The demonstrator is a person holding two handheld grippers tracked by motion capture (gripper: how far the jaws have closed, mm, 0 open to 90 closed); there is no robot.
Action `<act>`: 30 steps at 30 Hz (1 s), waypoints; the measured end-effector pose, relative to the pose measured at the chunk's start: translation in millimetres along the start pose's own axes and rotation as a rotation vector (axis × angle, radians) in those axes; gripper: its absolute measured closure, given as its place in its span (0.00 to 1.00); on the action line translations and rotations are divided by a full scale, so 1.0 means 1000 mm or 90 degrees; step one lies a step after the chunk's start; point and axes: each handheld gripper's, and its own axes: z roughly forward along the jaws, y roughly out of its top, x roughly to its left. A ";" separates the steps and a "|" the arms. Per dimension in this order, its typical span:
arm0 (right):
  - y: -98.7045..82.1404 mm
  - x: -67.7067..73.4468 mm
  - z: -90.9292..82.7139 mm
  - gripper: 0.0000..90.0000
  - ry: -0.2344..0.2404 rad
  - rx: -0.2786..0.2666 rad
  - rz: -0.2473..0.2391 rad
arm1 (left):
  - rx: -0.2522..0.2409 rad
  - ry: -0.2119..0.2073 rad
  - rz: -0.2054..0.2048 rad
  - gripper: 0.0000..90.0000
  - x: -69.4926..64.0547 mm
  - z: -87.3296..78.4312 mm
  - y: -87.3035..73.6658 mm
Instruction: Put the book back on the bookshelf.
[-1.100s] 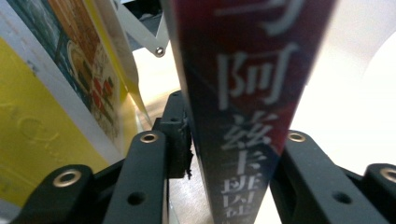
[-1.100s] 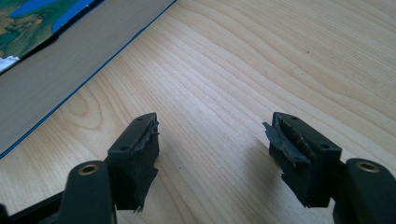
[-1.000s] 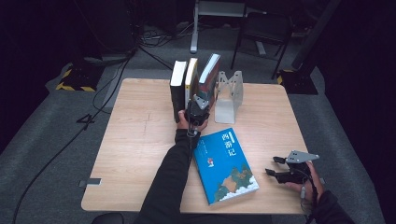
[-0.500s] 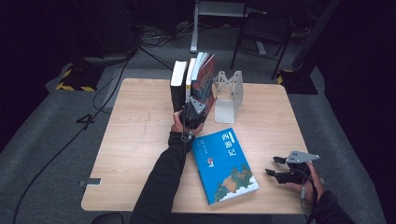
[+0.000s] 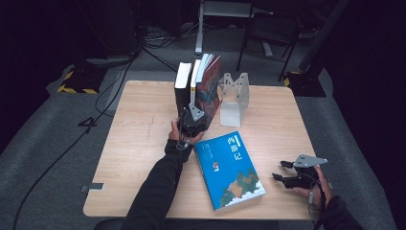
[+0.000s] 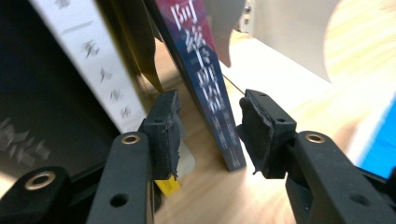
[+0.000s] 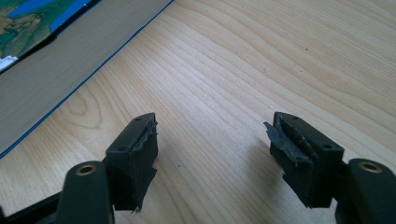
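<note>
Three books stand upright at the table's back middle: a black one [image 5: 182, 88], a white-spined one [image 5: 194, 81] and a dark blue one with a red cover [image 5: 209, 86] that leans right. My left gripper [image 5: 194, 115] is at their front edge. In the left gripper view, its jaws [image 6: 208, 135] straddle the dark blue spine [image 6: 205, 84] and have just been opening, with a gap beside the left pad. A blue book [image 5: 230, 170] lies flat near the front. My right gripper [image 5: 279, 170] rests open to its right, over bare wood [image 7: 212, 144].
A grey metal bookend [image 5: 233, 98] stands just right of the upright books. The blue book's page edge [image 7: 56, 51] lies left of my right gripper's jaws. The wooden table [image 5: 139, 143] has free room on its left half. Beyond the far edge are cables and chair legs.
My left gripper has drawn back slightly toward the person. The dark blue book now leans right and shows more of its red cover. The right gripper has not moved.
</note>
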 end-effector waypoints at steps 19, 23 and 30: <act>0.000 0.000 0.000 0.35 -0.002 0.001 0.003 | 0.051 -0.099 0.059 0.48 0.003 -0.069 -0.042; -0.001 0.000 -0.001 0.35 0.000 0.002 0.001 | 0.068 -0.130 0.082 0.42 -0.007 -0.084 -0.058; -0.001 0.007 -0.004 0.35 0.038 0.011 -0.037 | 0.110 -0.184 0.116 0.40 -0.022 -0.106 -0.086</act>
